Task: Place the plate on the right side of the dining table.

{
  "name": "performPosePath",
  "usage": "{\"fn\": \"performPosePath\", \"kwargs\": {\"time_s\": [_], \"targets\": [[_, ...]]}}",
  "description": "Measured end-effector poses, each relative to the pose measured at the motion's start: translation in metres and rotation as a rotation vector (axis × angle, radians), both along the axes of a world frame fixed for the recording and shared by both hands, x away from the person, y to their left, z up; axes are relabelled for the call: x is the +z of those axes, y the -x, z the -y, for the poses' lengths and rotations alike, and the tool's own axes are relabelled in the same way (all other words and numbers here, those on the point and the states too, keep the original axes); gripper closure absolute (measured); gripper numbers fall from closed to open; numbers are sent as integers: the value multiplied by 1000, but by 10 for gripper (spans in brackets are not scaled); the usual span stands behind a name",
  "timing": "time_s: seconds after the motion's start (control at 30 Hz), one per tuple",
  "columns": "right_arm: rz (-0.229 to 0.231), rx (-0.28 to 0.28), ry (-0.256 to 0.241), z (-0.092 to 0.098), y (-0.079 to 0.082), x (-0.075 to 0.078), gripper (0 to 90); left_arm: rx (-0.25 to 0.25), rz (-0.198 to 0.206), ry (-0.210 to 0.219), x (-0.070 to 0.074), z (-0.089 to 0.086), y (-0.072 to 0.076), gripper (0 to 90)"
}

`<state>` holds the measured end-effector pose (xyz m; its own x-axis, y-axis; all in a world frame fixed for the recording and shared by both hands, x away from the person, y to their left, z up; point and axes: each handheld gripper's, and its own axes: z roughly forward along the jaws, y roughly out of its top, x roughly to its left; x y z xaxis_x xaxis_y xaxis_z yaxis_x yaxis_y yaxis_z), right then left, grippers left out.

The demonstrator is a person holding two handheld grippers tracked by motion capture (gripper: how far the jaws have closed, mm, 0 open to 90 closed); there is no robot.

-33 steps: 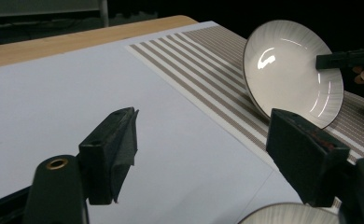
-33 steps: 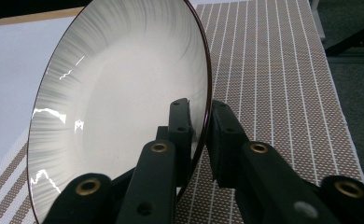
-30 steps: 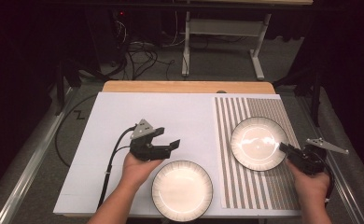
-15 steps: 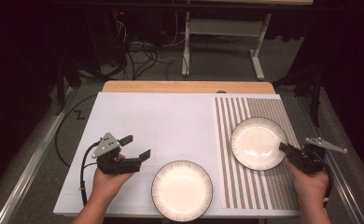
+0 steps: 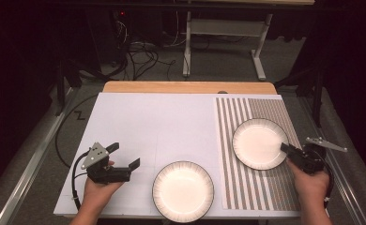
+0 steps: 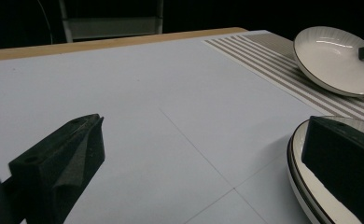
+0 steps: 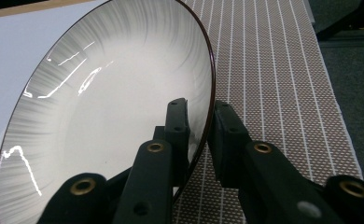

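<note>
My right gripper (image 7: pixel 199 122) clenched on rim of white dark-rimmed ceramic plate (image 5: pixel 259 143), tilted on striped placemat (image 5: pixel 265 187). Left gripper (image 5: pixel 125 157) released beside second white plate (image 5: pixel 183 191) on worktop (image 5: pixel 162 117). Lift level; grip looks shallow.

Counter (image 5: pixel 186 87): light wood edge along the far side, the rest under a plain white sheet (image 5: pixel 153 126) crossed by faint thin grid lines.

Mat (image 5: pixel 270 187) on the right part of the sheet: brown-grey and white stripes; seen close in the right gripper view, a brown ground of fine white dots with narrow white lines.

Near plate (image 5: pixel 183 191): white centre, fine grey radial streaks toward the rim, thin dark edge line.

Far plate (image 5: pixel 258 143): same white centre, grey radial streaks, dark brown rim.

Left gripper (image 5: pixel 123 161): matt black, grey three-cornered plate on top.

Right gripper (image 5: pixel 286 148): black fingers (image 7: pixel 178 123), brass-coloured rivets, grey plate.

Floor (image 5: pixel 218 61): dull grey.
</note>
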<state>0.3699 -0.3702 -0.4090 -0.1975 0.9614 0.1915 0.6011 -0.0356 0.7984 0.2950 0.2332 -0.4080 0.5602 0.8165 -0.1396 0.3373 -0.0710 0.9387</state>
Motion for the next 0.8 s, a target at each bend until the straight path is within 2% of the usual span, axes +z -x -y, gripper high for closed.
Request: {"fn": "performPosePath", "kwargs": {"time_s": [0.07, 0.33, 0.43, 0.5, 0.57, 0.67, 0.73, 0.8], "targets": [[-3, -15, 23, 0, -2, -1, 812, -6, 1, 4, 0, 0, -1, 0], [-52, -64, 47, 5, -10, -9, 830, -11, -1, 9, 0, -2, -4, 0], [-43, -66, 43, 5, -10, -9, 829, -11, -3, 9, 0, -2, -4, 0], [-35, -67, 64, 4, -9, -9, 823, -11, -4, 6, -1, -2, -3, 0], [-17, -60, 75, 3, -6, -7, 777, -12, -4, 7, 0, -2, -3, 1], [34, -37, 91, 1, 1, 0, 705, -17, -3, 7, 0, -1, -1, 1], [65, -3, 102, -3, 6, 3, 642, -17, -3, 8, 0, -1, -1, 1], [93, 48, 91, -7, 10, 6, 581, -18, -4, 8, 0, 0, -1, 1]]}}
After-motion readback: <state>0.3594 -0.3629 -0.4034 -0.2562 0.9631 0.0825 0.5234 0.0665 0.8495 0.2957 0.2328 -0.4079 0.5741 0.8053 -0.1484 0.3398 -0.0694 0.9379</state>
